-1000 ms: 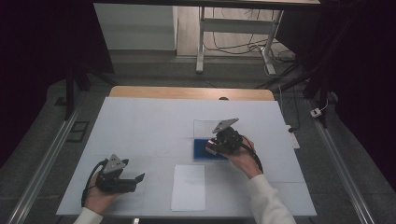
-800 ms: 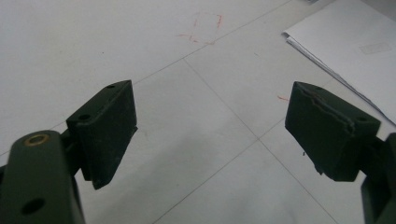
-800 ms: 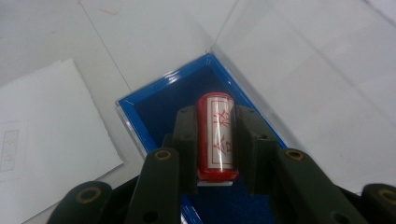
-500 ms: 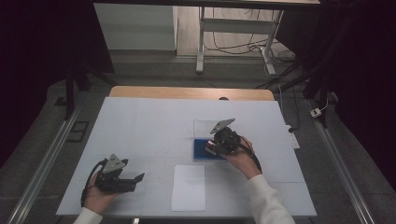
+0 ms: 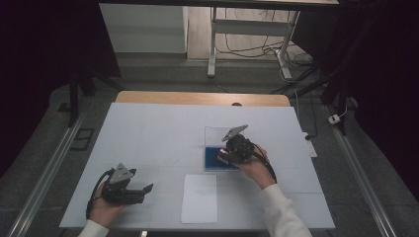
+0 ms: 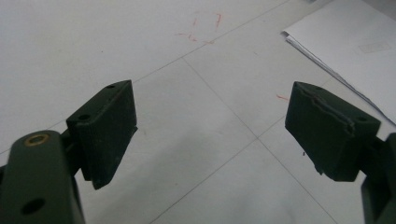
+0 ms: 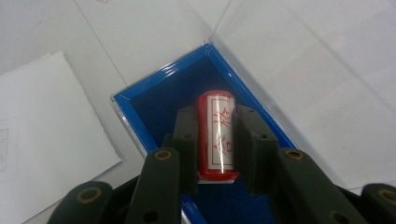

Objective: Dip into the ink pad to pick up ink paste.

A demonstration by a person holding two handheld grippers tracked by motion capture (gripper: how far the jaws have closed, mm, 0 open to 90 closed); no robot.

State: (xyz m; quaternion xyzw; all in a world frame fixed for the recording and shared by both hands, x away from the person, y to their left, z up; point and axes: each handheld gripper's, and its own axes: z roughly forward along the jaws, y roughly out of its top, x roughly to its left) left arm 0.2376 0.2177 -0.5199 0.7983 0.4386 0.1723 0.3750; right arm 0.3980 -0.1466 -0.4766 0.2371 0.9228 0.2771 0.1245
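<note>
A red cylindrical stamp [image 7: 215, 135] with a white label and red characters sits between the jaws of my right gripper [image 7: 215, 119], which is shut on it. It hangs over a blue-lined box [image 7: 159, 100] with a clear hinged lid [image 7: 299, 60]. From above, the right gripper [image 5: 227, 154] is over the blue box [image 5: 212, 160] right of the table's middle. My left gripper [image 5: 143, 190] rests at the near left, jaws wide apart over bare table, as the left gripper view [image 6: 210, 126] shows.
A white sheet of paper [image 5: 199, 197] lies near the front edge between the hands; its corner [image 6: 345, 51] lies to the right of the left gripper. Faint red marks [image 6: 203, 28] are on the white table [image 5: 148, 133]. Wooden table edge [image 5: 202, 98] at the back.
The right gripper has shifted slightly left and down over the blue box. The left gripper has stayed in place.
</note>
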